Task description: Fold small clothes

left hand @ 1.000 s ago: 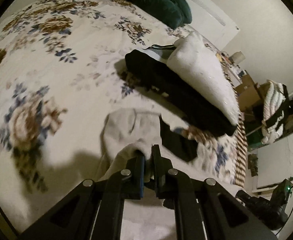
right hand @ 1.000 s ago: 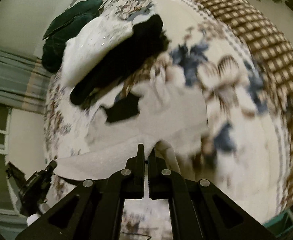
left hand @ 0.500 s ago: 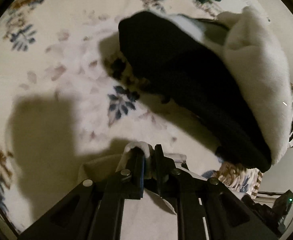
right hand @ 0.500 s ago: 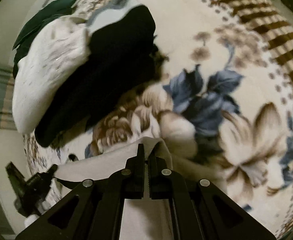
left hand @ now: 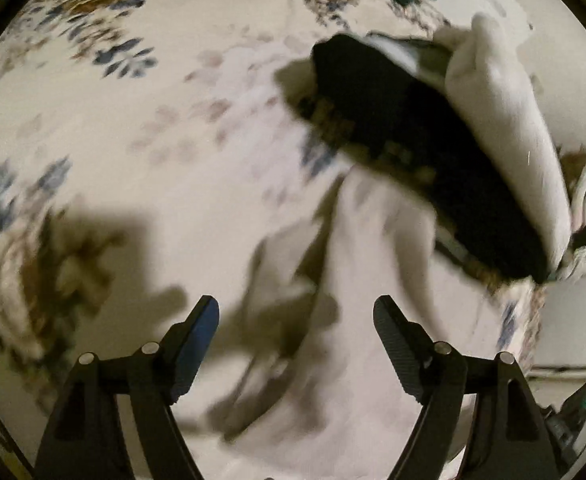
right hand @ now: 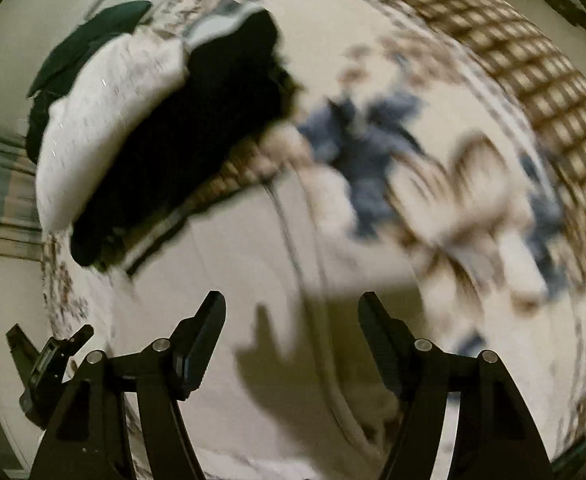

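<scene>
Both grippers, left gripper [left hand: 295, 330] and right gripper [right hand: 291, 322], have just been opening, jaws wide, releasing the pale grey cloth garment [left hand: 373, 280] to lay its fold, folded pile [right hand: 165, 132] at ten o'clock.

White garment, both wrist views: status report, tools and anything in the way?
Left tool and right tool just opened, nothing gripped. White garment lies released on the floral bedspread. Black-and-white clothes stack beyond it, apparently clear.

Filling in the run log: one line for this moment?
left tongs: just opened | right tongs: just opened | garment: released on bed
</scene>
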Motion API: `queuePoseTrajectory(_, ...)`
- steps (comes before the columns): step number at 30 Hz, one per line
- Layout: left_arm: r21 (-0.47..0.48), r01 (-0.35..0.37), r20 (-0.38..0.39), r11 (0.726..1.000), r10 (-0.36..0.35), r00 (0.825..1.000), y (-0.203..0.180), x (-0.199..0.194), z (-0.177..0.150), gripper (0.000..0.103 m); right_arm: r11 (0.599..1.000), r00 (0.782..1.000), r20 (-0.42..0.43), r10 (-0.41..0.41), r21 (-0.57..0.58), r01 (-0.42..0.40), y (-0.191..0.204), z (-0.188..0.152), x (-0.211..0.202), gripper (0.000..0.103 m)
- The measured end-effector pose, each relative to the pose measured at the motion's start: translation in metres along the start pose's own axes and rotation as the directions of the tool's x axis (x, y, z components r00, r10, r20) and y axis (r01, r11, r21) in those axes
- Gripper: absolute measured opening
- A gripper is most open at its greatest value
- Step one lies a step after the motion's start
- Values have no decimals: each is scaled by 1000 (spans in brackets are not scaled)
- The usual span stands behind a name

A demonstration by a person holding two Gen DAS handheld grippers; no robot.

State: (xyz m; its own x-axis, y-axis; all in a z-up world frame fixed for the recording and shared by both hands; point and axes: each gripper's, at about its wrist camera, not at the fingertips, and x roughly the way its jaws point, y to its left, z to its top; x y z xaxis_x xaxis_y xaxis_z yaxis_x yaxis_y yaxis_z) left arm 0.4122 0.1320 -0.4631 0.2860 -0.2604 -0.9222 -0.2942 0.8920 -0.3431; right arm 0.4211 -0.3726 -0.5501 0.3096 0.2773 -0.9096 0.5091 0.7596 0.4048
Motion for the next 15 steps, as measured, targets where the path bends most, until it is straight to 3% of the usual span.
queuePoseTrajectory(5, -49, 21, -71, 999, -25, 997, 24, 3, -38, 79, 995, 999, -39, -28, 96, 31, -37, -60, -8, 71)
queuePoseTrajectory(10, -34, 59, -57, 998, -61, 997, 16, 13, -37, 78, 991, 999, -16, 48, 128, -45, -48, -78, -2, 71)
queuePoseTrajectory(11, 0, 46, -48, 999, -46, 998, 11, 15, -36, 78, 992, 998, -14, 65, 113, -63, -44, -77, 2, 63)
queuePoseTrajectory(12, 25, 36, -39, 999, -36, 999, 7, 18, -34, 69, 993, 997, -16, 71, 100, -69, -37, -73, 8, 57)
queuePoseTrajectory(13, 57, 42, -36, 997, -40, 999, 2, 20, -34, 41, 995, 998, -22, 59, 78, -57, -31, -71, 13, 26)
queuePoseTrajectory(14, 78, 30, -46, 996, -26, 999, -1, 23, -33, 26, 997, 999, -30, 38, 63, -36, -27, -69, 15, 7)
queuePoseTrajectory(15, 107, 4, -56, 994, 2, 998, -3, 25, -34, 12, 998, 999, -30, 29, 58, -28, -25, -69, 15, 7)
